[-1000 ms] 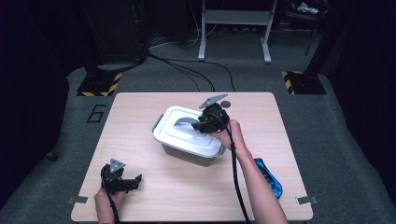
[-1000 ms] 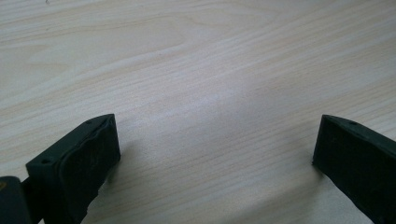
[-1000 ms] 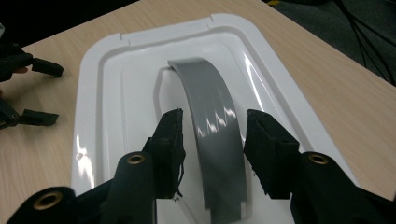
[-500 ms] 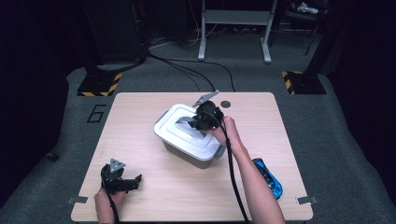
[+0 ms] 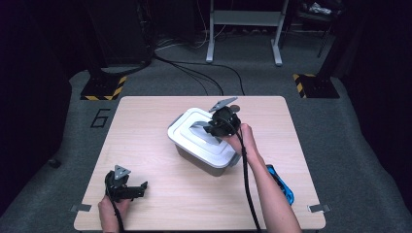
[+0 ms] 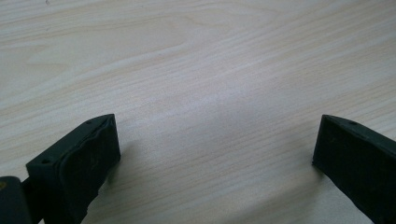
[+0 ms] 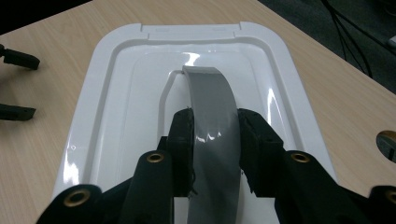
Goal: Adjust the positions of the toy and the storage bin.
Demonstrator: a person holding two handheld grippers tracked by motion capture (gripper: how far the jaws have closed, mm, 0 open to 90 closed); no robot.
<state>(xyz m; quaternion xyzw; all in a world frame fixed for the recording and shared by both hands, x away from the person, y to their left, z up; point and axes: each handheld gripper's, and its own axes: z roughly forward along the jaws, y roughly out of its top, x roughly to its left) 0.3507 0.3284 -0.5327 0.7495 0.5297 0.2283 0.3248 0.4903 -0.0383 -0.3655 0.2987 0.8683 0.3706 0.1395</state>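
A grey storage box [image 5: 204, 158] with a white lid [image 5: 185, 131] stands in the middle of the wooden table [image 5: 145, 121]. From the lid a curved grey handle [image 7: 210, 100] arches upward. My right gripper [image 7: 215, 128] is shut on this handle, one jaw on each side of the strap, and it sits over the lid's right end [image 5: 216, 127]. My left gripper [image 5: 138, 189] rests low near the table's front left corner, far from the box. Its jaws stand wide open over bare wood [image 6: 215, 140], and it also appears at the left edge of the right gripper view [image 7: 21, 85].
A blue object [image 5: 282, 187] lies on the table at the front right, partly under the person's right forearm. A small round hole [image 7: 387, 140] marks the tabletop beside the box. Beyond the table's far edge are cables and metal stand legs [image 5: 243, 29] on the grey floor.
My right gripper has shifted slightly over the lid while staying on the handle. The left gripper and the box have not visibly moved.
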